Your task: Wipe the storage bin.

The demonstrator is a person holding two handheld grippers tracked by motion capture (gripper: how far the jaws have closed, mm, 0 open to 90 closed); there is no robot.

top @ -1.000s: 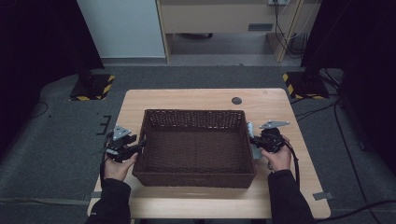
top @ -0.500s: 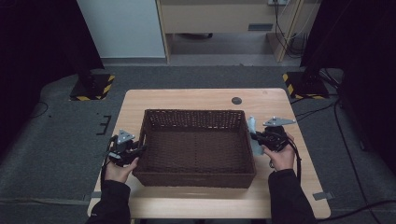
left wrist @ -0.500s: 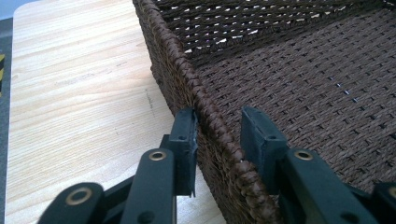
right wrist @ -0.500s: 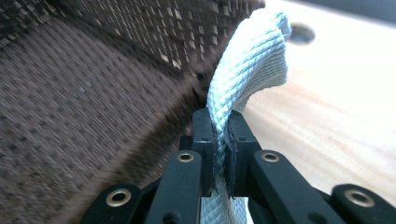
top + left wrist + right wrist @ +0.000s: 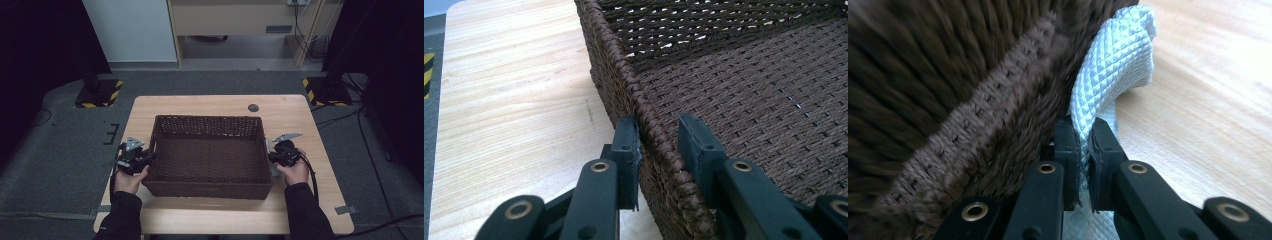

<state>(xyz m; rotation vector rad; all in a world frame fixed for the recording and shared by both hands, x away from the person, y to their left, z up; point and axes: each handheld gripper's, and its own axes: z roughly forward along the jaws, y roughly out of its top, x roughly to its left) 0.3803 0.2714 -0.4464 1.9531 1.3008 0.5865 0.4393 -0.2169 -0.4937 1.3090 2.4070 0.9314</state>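
So there's this big rectangular basket [image 5: 210, 155] sitting in the middle of a light wood bench [image 5: 295, 107], woven out of dark brown cord with a thick braided rim and a flat, tightly woven floor. Its long axis runs left to right across the bench, open side up, sitting level. The far wall has a looser weave with little gaps you can see light through in the left gripper view.

The left gripper [image 5: 659, 145] straddles the basket's left rim. The outer finger sits against the outside of the wall, while the inner finger [image 5: 696, 145] stands a touch off the braid, so the fingers are narrow around the rim. They've just been closing in on it, with the rim between them.

The right gripper [image 5: 1084, 150] is at the basket's right side, and its fingers are pinched tight on a silvery white strap [image 5: 1113, 75] with a diamond-quilted texture. The strap loops up and folds over right against the basket's outer wall, which looks fuzzy and blurred that close. In the high view the strap shows as a pale strip [image 5: 268, 155] lying along the right wall.

There's also a small dark round disc [image 5: 253, 107] on the bench behind the basket, well apart from it.
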